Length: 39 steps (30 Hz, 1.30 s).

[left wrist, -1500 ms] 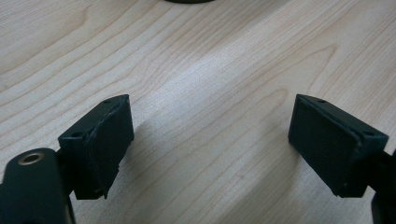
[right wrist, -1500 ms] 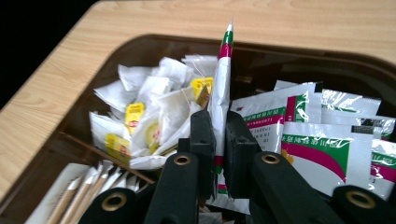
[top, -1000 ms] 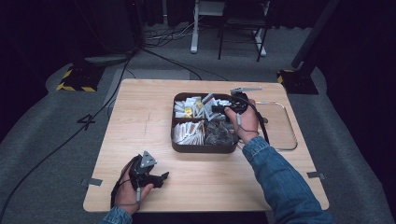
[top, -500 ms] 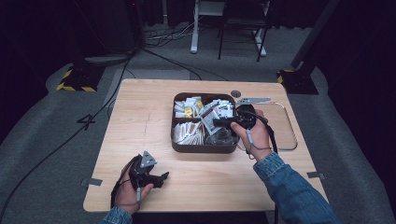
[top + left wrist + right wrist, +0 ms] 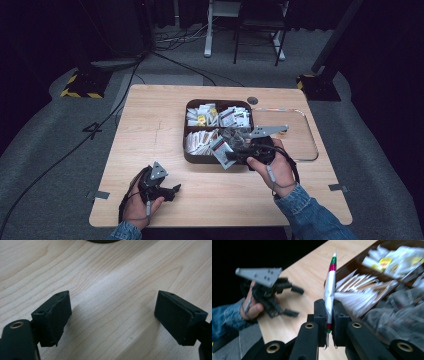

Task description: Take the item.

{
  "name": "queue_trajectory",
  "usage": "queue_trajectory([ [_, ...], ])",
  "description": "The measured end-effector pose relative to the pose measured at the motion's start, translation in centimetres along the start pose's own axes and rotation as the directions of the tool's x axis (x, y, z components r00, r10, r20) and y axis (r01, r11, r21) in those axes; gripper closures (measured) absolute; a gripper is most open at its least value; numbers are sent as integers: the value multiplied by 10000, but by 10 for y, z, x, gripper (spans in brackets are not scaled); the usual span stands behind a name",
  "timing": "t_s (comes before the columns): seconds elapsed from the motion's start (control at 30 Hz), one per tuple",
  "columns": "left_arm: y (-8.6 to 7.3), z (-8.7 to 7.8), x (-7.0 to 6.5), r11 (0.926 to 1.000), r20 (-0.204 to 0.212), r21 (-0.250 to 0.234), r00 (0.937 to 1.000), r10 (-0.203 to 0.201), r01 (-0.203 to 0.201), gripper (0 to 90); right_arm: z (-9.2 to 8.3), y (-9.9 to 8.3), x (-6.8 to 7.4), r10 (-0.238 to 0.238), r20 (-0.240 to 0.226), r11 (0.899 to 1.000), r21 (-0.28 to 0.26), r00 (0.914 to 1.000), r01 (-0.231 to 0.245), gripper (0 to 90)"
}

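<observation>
A dark brown divided tray [image 5: 192, 159] sits mid-table, its compartments full of white sachets and packets [image 5: 220, 116]. My right gripper [image 5: 234, 155] hovers at the tray's front edge, shut on a flat white packet [image 5: 221, 150] with red and green stripes. In the right gripper view that packet [image 5: 330, 288] stands edge-on between the closed jaws. My left gripper [image 5: 172, 192] rests low on the bare wood near the front left, open, with nothing between its pads [image 5: 56, 316]. The right gripper view also catches the left gripper [image 5: 293, 301] held in a hand.
A clear shallow tray [image 5: 300, 137] lies on the table right of the divided tray. The light wooden tabletop [image 5: 150, 125] is bare on its left half. Beyond the table are cables, stands and a chair on dark floor.
My right gripper has drawn back from over the tray's compartments toward the front edge, carrying the striped packet out with it. The left gripper has stayed put.
</observation>
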<state>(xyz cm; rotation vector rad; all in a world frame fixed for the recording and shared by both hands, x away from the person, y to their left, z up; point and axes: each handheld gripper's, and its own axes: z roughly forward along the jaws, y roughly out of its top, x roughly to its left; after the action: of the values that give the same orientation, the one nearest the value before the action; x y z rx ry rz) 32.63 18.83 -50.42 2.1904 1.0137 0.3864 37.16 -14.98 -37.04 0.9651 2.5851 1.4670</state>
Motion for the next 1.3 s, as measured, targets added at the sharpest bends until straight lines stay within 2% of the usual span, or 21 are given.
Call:
queue_trajectory([
  [0.2, 0, 0, 0, 10000, -1, -1, 10000, 6, -6, 146, 4, -19, 10, -113, 117, 9996, 246, 9999, 110, 844],
  [0.47, 0, 0, 0, 10000, 6, 1, 10000, -9, 9, 146, 2, -42, 20, -42, -123, 9993, 380, 9999, 46, 844],
  [0.73, 0, 0, 0, 10000, 13, -2, 10000, -2, 2, 146, 13, -54, 22, -171, 81, 9962, 853, 9998, 163, 844],
  [0.83, 0, 0, 0, 10000, 1, -1, 10000, 4, -4, 146, 19, -59, 23, -216, 205, 9936, 1117, 9996, 192, 844],
  [1.1, 0, 0, 0, 10000, -1, -5, 10000, -7, 7, 146, 34, -71, 25, -178, 185, 9844, 1754, 9997, 143, 844],
  [1.3, 0, 0, 0, 10000, 0, 7, 10000, -4, 4, 146, 45, -79, 20, -28, 174, 9750, 2222, 9998, -11, 843],
])
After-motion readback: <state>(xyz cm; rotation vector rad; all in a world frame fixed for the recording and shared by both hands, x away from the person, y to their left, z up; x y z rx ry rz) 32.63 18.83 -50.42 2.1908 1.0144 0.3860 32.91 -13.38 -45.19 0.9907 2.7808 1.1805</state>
